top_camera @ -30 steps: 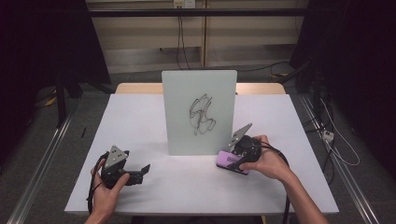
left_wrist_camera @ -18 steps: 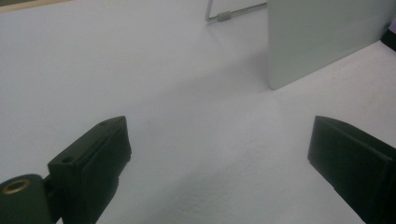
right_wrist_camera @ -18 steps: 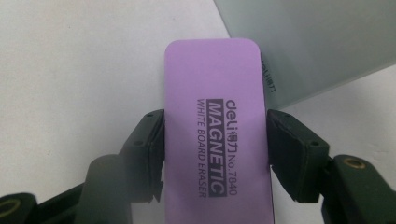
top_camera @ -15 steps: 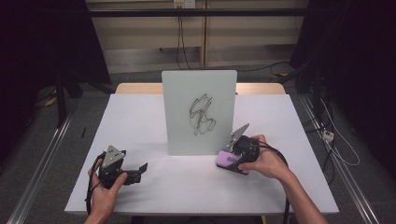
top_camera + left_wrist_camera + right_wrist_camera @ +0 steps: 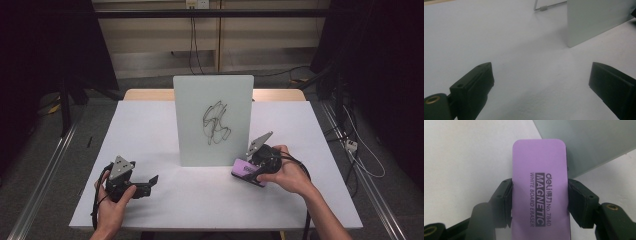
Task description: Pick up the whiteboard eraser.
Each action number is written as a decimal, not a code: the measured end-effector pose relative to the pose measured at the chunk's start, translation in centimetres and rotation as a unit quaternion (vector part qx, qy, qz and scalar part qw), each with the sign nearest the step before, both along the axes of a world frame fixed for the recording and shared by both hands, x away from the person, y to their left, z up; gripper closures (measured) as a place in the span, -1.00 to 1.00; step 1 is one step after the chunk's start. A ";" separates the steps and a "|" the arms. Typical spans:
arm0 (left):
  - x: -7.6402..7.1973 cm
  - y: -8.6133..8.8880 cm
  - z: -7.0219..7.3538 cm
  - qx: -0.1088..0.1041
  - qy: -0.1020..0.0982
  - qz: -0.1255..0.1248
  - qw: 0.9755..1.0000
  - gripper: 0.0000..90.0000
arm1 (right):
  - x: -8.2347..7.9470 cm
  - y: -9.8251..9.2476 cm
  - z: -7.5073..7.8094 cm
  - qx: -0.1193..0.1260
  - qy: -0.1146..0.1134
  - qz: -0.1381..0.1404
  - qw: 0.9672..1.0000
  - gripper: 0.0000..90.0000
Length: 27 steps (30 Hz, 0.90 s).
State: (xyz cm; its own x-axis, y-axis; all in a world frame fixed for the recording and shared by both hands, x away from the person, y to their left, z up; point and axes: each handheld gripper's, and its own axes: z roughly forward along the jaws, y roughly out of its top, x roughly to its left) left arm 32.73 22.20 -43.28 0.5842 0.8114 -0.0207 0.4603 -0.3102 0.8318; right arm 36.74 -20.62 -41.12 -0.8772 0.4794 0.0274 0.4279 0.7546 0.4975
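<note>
A small whiteboard (image 5: 212, 120) stands upright at the middle of the white table (image 5: 150, 125), with a black scribble (image 5: 216, 122) on its face. My right gripper (image 5: 243, 172) is shut on a purple whiteboard eraser (image 5: 246, 171) just off the board's lower right corner. In the right gripper view the pads (image 5: 505, 200) press both long sides of the eraser (image 5: 540, 190), with the board's lower edge (image 5: 586, 145) behind it. My left gripper (image 5: 152, 181) rests low at the front left, open and holding nothing; its view shows the jaws wide apart over bare table, the board's corner (image 5: 594, 22) beyond.
A wire stand leg (image 5: 540, 7) props the board from behind. A wooden table edge (image 5: 145, 94) shows past the white top. Cables trail on the floor at the right (image 5: 350, 145). Metal rails run along the floor on both sides.
</note>
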 end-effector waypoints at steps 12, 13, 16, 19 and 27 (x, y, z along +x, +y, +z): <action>0.0 0.1 0.0 -0.002 -0.001 -0.003 1.000 -0.87 | -1.3 -0.1 0.2 0.040 -0.039 -0.026 0.998 -0.07; 0.0 0.1 0.1 -0.002 -0.001 -0.003 1.000 -0.87 | -1.4 -0.1 0.2 0.045 -0.044 -0.027 0.998 -0.07; 0.0 0.1 0.1 -0.008 -0.002 -0.002 1.000 -0.87 | -1.7 -0.1 0.5 0.056 -0.060 -0.029 0.996 -0.07; 0.0 0.1 0.1 -0.005 0.000 -0.003 1.000 -0.87 | -2.1 0.1 0.4 0.064 -0.071 -0.032 0.995 -0.07; -0.1 0.2 0.1 -0.009 -0.002 -0.001 1.000 -0.87 | -2.5 0.1 0.3 0.086 -0.090 -0.044 0.991 -0.07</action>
State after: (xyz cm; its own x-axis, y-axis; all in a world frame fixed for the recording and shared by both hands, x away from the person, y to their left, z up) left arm 32.66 22.40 -43.15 0.5865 0.8093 -0.0323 0.4562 -0.2971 0.8388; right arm 34.25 -20.47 -40.80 -0.8304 0.5558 -0.0374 0.3812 0.6159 0.6895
